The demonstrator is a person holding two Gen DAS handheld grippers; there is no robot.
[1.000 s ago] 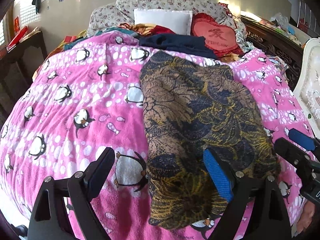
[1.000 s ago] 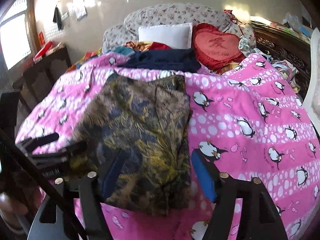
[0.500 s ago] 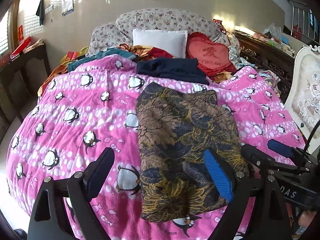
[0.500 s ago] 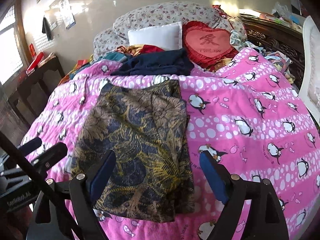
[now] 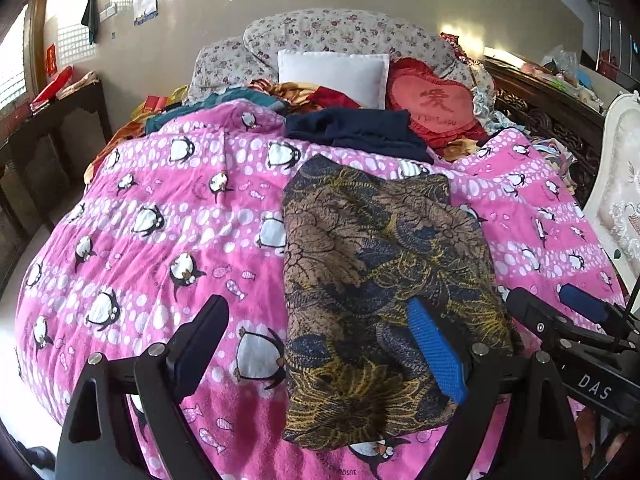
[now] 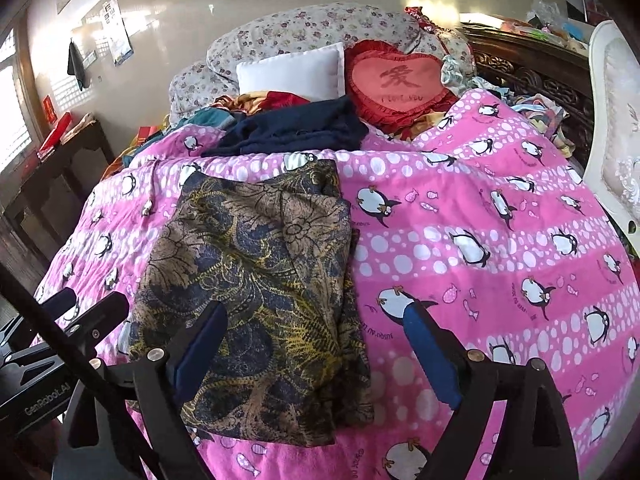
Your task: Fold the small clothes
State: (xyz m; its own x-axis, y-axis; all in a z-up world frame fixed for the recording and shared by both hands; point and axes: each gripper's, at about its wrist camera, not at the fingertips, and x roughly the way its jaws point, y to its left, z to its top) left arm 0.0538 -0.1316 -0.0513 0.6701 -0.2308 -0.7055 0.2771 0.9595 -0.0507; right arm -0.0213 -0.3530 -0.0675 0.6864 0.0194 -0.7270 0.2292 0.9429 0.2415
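Garment [image 5: 384, 292], brown and navy with yellow leaf print, lies folded in a long rectangle on the pink penguin blanket [image 5: 160, 216], right of centre in the left wrist view. Its near edge sits close to the blanket's front. Left gripper [image 5: 320, 352] hangs above the near end, jaws wide apart, nothing between the pads; the blue right pad overlaps the cloth in the picture, the dark left pad is over bare blanket. Whether either pad touches, cannot tell. Right gripper [image 5: 560, 312] shows at the right edge, just beside the garment's right side. Beyond the garment: navy cloth [image 5: 352, 128], white pillow [image 5: 332, 76], red heart cushion [image 5: 436, 104], floral pillows [image 5: 340, 32] against the wall.

Right wrist view: garment [image 6: 260, 280] lies left of centre, flat, top edge near the navy cloth [image 6: 296, 128]. Right gripper [image 6: 316, 356] has just been opening and stands wide, holding nothing; the cloth's near right corner lies below the gap, left pad over the print, right pad over pink blanket [image 6: 480, 240]. Left gripper [image 6: 84, 304] enters at the left edge, beside the garment's left side. Heart cushion [image 6: 396, 84] and white pillow [image 6: 292, 72] sit at the head.
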